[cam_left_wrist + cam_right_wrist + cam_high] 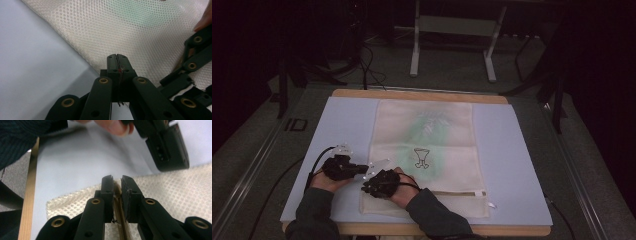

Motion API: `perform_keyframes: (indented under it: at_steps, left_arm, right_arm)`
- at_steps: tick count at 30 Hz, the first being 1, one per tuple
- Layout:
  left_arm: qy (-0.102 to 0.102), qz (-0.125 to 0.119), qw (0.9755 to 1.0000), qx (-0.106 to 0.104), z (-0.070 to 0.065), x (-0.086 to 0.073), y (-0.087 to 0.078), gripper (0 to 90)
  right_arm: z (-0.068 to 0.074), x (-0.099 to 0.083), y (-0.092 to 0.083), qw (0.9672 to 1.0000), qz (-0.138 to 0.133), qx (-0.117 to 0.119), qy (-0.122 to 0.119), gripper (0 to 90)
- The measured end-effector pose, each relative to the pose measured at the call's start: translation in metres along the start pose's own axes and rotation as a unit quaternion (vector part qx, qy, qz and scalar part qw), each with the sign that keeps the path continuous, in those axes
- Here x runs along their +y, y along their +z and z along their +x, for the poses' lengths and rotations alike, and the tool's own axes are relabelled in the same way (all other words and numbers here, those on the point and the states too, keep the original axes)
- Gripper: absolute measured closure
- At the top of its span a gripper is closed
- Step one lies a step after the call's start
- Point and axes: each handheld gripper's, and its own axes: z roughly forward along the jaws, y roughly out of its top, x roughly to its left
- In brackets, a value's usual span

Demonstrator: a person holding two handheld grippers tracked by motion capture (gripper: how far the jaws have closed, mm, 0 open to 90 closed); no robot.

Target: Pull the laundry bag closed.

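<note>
The mesh bag (424, 155) lies flat on the blue surface (512, 165), its zipper (119, 217) along the 6 o'clock edge. The right gripper (117, 182) is almost closed on the zipper at its 9 o'clock end. The left gripper (117, 58) is pinched shut at the bag's edge. The zipper should be drawn straight toward 3 o'clock while the corner is kept taut.

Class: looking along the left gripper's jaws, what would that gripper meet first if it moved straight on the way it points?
Probably the mesh bag: the left gripper, jaws shut, points at its white netting just past the bag's edge. How far above the fabric the tips are is unclear.
</note>
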Motion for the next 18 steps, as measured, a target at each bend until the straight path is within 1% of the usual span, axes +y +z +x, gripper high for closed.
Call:
perform_keyframes:
  at_steps: [2,4,9,11,14,18]
  left_arm:
    - [0.0,0.001,1.0,0.0,0.0,0.0,0.001,89.6]
    - [0.002,0.006,1.0,-0.003,-0.001,0.0,0.001,89.6]
    - [0.007,0.011,0.9999,-0.01,-0.002,0.0,0.003,89.6]
    - [0.008,0.019,0.9997,-0.013,-0.003,0.0,0.005,89.6]
    - [0.009,0.035,0.9993,-0.014,-0.004,0.0,0.01,89.6]
    - [0.016,0.046,0.9986,-0.023,-0.007,0.001,0.014,89.6]
  right_arm:
    - [0.0,-0.002,0.001,1.0,0.006,0.0,0.002,80.4]
    - [-0.001,-0.004,0.002,1.0,0.006,0.004,0.004,80.2]
    - [-0.001,-0.003,0.004,0.9999,0.01,0.009,0.01,79.0]
    - [0.001,-0.002,0.005,0.9999,0.015,0.0,0.003,81.3]
    - [0.005,-0.002,0.005,0.9997,0.015,-0.013,-0.011,81.5]
    - [0.006,-0.004,0.005,0.9998,0.012,-0.015,-0.01,81.6]
